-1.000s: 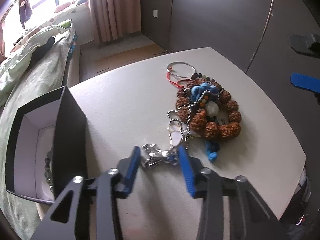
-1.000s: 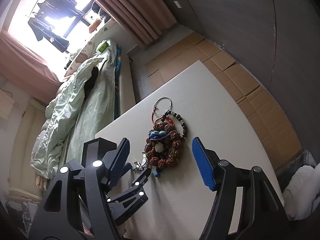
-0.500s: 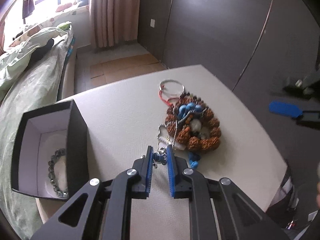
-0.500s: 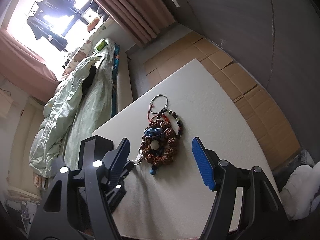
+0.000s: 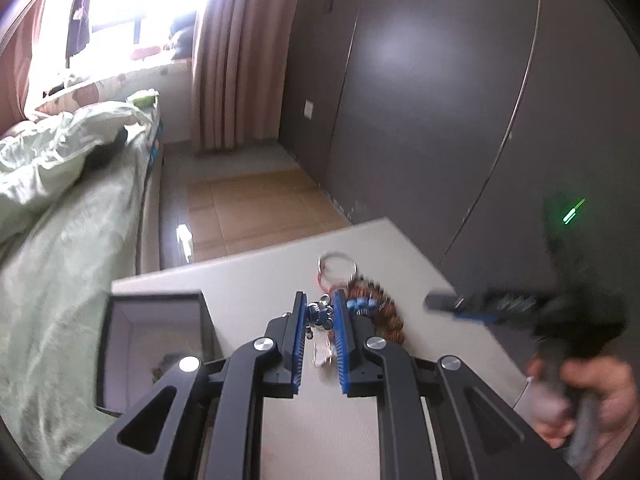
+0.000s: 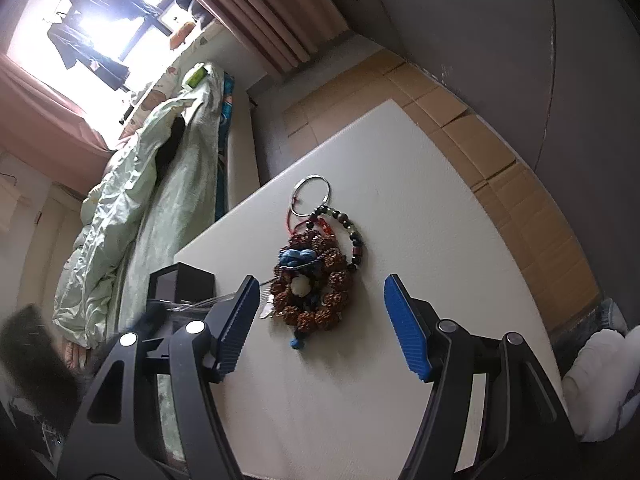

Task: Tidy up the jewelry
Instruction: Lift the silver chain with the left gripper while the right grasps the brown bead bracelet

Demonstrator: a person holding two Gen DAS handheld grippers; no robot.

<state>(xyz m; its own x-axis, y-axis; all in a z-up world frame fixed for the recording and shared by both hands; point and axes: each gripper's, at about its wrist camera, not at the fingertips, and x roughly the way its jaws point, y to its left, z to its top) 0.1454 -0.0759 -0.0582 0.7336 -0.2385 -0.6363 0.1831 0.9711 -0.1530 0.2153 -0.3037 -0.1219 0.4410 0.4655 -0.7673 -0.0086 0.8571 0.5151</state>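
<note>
A white table (image 6: 420,216) was seen beside a bed covered with a pale green quilt (image 6: 132,216), with a pink curtain (image 5: 236,60) by the bright window and dark wardrobe doors (image 5: 420,100) behind. A black box (image 5: 156,336) with a white lining stood open at the table's left edge, a beaded bracelet dimly visible inside. A jewelry pile (image 6: 316,280) of brown seed beads, a blue cord, dark beads and a silver bangle (image 6: 312,200) lay in the middle of the table. The left gripper (image 5: 320,316) was closed on a small silver charm (image 5: 320,314), raised off the table and angled downward, a chain trailing beneath it. The right gripper (image 6: 320,316) was held wide open above the pile, empty, gripped by a blurred hand (image 5: 588,404).
</note>
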